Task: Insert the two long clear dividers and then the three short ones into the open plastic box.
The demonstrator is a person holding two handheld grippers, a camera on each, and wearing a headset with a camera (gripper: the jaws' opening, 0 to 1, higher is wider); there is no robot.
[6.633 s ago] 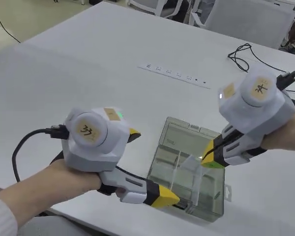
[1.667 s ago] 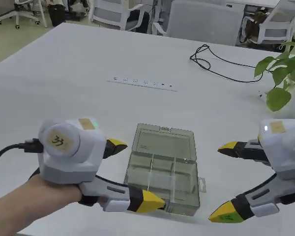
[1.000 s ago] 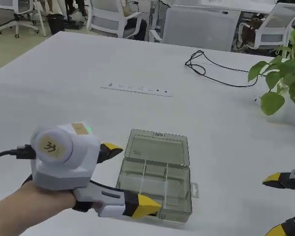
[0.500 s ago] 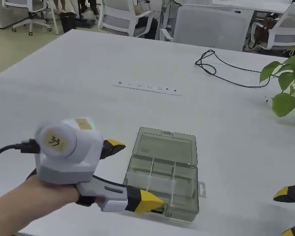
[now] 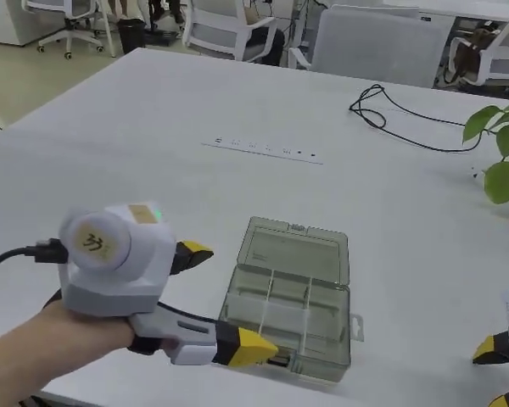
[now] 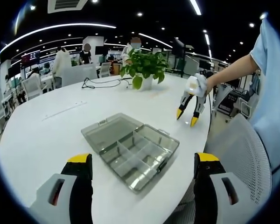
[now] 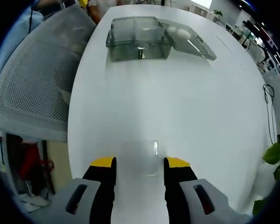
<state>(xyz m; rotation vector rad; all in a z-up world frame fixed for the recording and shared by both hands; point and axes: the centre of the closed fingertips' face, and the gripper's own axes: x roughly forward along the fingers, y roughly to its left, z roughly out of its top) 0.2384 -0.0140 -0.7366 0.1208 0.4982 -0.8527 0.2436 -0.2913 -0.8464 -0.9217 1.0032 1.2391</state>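
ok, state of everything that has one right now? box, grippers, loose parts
Smoky clear plastic box: open, dividers standing inside.
Box's hinged lid: laid back flat on the white table.
Left yellow-tipped gripper: open, empty, at the box's left side.
Right yellow-tipped gripper: open, gripping nothing.
Short clear divider: lying flat on the table between the right jaws, not clamped.

In the head view the right gripper [image 5: 494, 373] is cut off by the right and bottom edges, leaving its two yellow tips at the corner. The potted plant [image 5: 502, 148] is cropped by the right edge. The lower jaw of the left gripper [image 5: 229, 298] covers the near left corner of the plastic box [image 5: 295, 250]. The fitted dividers [image 5: 268, 295] inside are too faint to count. In the right gripper view a clear divider [image 7: 150, 158] is barely outlined against the white table [image 7: 130, 93].
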